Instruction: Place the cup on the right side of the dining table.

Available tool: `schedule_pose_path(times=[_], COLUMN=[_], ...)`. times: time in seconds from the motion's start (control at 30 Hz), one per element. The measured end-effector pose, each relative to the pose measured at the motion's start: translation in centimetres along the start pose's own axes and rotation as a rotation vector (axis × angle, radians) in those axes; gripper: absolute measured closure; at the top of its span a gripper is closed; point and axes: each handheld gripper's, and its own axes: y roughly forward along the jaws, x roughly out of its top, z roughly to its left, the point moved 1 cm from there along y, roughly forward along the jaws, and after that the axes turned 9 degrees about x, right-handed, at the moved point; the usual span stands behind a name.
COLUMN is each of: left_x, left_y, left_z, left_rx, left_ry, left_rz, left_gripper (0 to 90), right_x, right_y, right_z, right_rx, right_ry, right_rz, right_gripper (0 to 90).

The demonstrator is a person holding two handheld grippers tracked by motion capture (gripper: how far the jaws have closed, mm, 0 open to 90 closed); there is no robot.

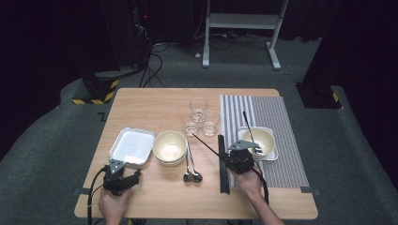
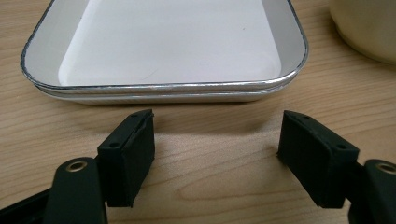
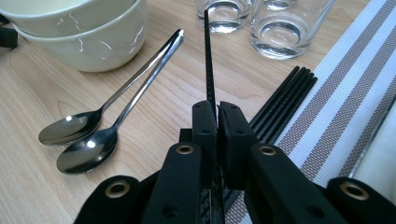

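1. Left gripper (image 1: 123,179) sat at the near left of the table (image 1: 150,201), jaws spread wide with bare wood between them, nothing held.
2. Just ahead of its pads (image 2: 130,156): the stacked white trays (image 2: 163,51), metal-rimmed, flat on the wood, close to the jaw tips but not touching.
3. Right gripper (image 3: 217,135) was near centre-right, jaws pinched tight on one black chopstick (image 3: 208,60).
4. That chopstick stuck out past the jaw tips, slanting up-left in the high view toward the glasses (image 1: 201,117), clear of the table.
5. Remaining black chopsticks (image 3: 280,102) lay bundled on the wood along the left edge of the striped placemat (image 1: 277,140), just beside the right gripper.
6. Two spoons (image 3: 81,140) lay side by side, bowls toward the person, handles pointing away, between the chopstick bundle and the stacked cream bowls (image 1: 170,147).
7. Cream bowls stood just right of the trays.
8. On the placemat: another cream bowl (image 1: 260,140) in a white tray (image 1: 273,154), one chopstick (image 1: 248,124) resting in it and sticking out the far side.
9. Three glasses clustered mid-table, beyond the spoons.
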Motion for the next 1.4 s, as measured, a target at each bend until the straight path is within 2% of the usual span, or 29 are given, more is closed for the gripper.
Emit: schedule_pose_path(times=[0.4,0.53,0.63,1.0,1.4], left_x=[0.0,0.0,0.0,0.0,0.0], left_y=[0.0,0.0,0.0,0.0,0.0], left_z=[0.0,0.0,0.0,0.0,0.0], left_rx=[0.000,0.000,0.000,0.001,0.000], left_ry=[0.000,-0.001,-0.001,-0.004,-0.005], left_rz=[0.000,0.000,-0.001,-0.002,-0.001], left_gripper=[27.2,27.2,27.2,27.4,27.4], right_x=[-0.2,-0.2,-0.1,0.2,0.7], right_y=[-1.0,-1.7,-2.2,-4.0,-4.9], right_z=[-0.3,-0.6,-0.8,-1.4,-2.0], right_rx=[-0.001,0.002,-0.013,-0.032,-0.050], right_ry=[-0.011,0.003,-0.012,-0.013,-0.013], right_rz=[-0.010,-0.024,-0.022,-0.047,-0.061], right_gripper=[86.1,86.2,86.2,86.2,86.2])
